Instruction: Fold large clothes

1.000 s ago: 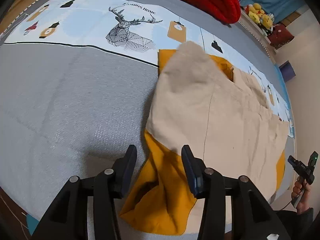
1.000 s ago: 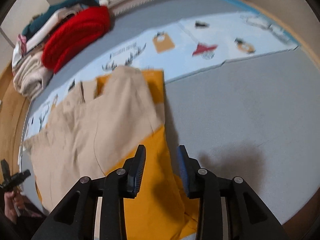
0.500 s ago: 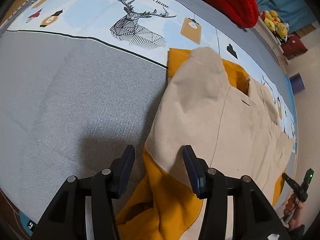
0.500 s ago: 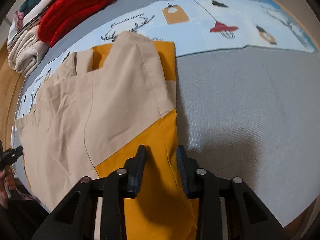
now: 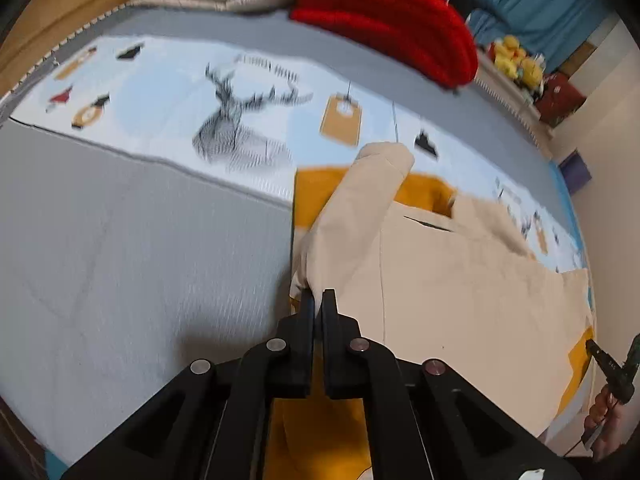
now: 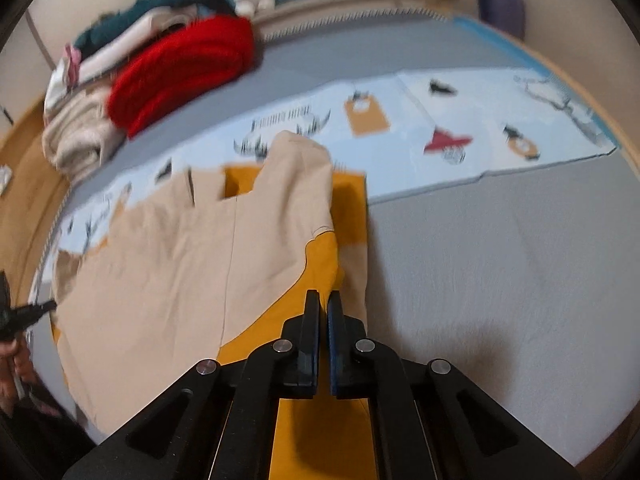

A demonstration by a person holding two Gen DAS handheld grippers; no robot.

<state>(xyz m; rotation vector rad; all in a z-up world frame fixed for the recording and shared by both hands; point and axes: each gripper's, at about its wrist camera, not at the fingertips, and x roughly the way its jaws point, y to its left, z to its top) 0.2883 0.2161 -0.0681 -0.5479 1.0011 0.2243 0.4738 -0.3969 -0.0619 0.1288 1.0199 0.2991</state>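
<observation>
Left wrist view: both grippers pinch the garment's near edge at six o'clock.
Left gripper point(image 5: 318, 298) clamps beige cloth point(image 5: 440, 280), right gripper point(image 6: 323, 300) mustard hem point(image 6: 320, 256); next, probably carry it toward twelve o'clock.

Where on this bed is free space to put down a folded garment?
The plain grey mat beside the beige and yellow garment, below the deer-print strip, lies bare. Crowded: the far edge, where the red knit and folded cream clothes are piled.
</observation>
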